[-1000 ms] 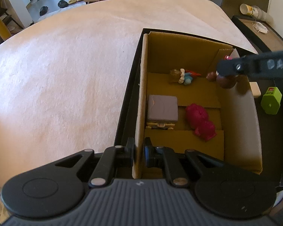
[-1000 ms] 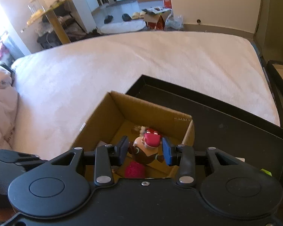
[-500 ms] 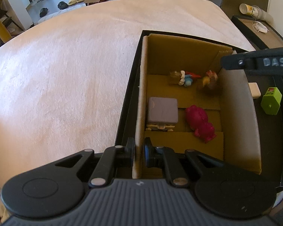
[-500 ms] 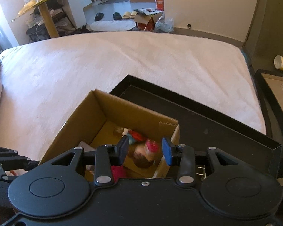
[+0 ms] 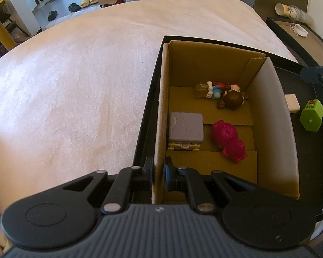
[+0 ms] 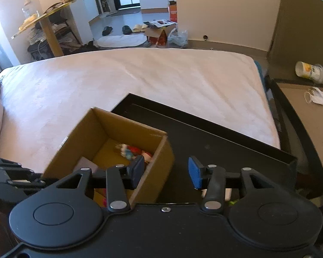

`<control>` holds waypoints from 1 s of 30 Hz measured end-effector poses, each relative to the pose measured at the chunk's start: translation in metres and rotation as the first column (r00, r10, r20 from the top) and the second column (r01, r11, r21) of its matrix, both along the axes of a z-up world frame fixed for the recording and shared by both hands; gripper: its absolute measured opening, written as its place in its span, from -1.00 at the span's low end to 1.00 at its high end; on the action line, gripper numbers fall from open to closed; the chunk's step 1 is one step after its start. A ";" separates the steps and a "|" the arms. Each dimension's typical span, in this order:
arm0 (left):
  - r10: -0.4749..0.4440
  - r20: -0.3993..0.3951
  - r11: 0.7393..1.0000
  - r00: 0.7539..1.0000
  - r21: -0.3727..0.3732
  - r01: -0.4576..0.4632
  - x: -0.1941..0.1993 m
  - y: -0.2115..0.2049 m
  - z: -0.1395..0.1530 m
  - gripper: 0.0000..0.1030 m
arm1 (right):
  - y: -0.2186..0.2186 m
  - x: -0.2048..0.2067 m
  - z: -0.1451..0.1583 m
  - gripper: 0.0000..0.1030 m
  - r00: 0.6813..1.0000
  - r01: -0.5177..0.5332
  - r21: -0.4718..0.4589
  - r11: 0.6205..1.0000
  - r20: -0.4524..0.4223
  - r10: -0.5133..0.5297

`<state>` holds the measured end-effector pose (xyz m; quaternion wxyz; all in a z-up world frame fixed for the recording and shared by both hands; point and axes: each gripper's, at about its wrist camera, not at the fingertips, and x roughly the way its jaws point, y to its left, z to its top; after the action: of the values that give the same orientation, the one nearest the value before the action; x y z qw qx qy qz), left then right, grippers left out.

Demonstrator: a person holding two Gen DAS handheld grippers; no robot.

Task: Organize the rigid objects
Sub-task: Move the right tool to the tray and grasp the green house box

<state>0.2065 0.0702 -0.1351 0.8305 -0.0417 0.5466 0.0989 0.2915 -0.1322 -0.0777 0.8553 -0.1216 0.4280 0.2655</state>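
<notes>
At near left wall of corrugated cardboard box (image 5: 161, 99), left gripper (image 5: 158, 172) clamps wall edge. Round brown figurine (image 5: 232, 101) lies in far right corner. Right gripper (image 6: 166, 173), blue pads, jaws just opening, nothing between.

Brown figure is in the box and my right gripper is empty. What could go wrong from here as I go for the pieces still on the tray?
1. The left gripper is shut on the cardboard box wall; pulling or twisting could tip it and spill the toys.
2. The right gripper, whose jaws have just been opening with nothing between them, sits over the box corner and may clip it.
3. The green block and white piece lie close together by the box; grabbing one may knock the other.
</notes>
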 end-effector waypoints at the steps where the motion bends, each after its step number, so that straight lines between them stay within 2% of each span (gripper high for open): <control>1: -0.002 0.000 1.000 1.000 0.003 0.002 0.000 0.000 0.000 -0.81 | -0.005 0.001 -0.001 -0.09 1.000 0.007 0.000 1.000 -0.002 -0.007; 7: -0.009 0.000 1.000 1.000 0.018 0.009 0.000 -0.003 0.003 -0.81 | -0.031 0.005 -0.003 0.02 0.999 0.049 0.012 0.999 -0.009 -0.048; 18: -0.008 -0.001 0.999 1.000 0.035 0.008 0.002 -0.005 0.006 -0.81 | -0.079 0.019 -0.006 0.02 0.994 0.085 0.073 0.994 -0.070 -0.080; 27: -0.015 -0.004 0.999 1.000 0.036 0.015 0.003 -0.006 0.006 -0.81 | -0.098 0.027 -0.024 0.03 0.991 0.106 0.033 0.994 -0.090 -0.102; 30: -0.005 -0.006 1.000 1.000 0.021 0.005 0.004 -0.003 0.006 -0.81 | -0.103 0.030 -0.037 0.29 0.988 0.111 0.023 0.994 -0.113 -0.108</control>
<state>0.2103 0.0668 -0.1296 0.8295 -0.0312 0.5481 0.1029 0.3216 -0.2356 -0.1142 0.8450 -0.0704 0.4772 0.2307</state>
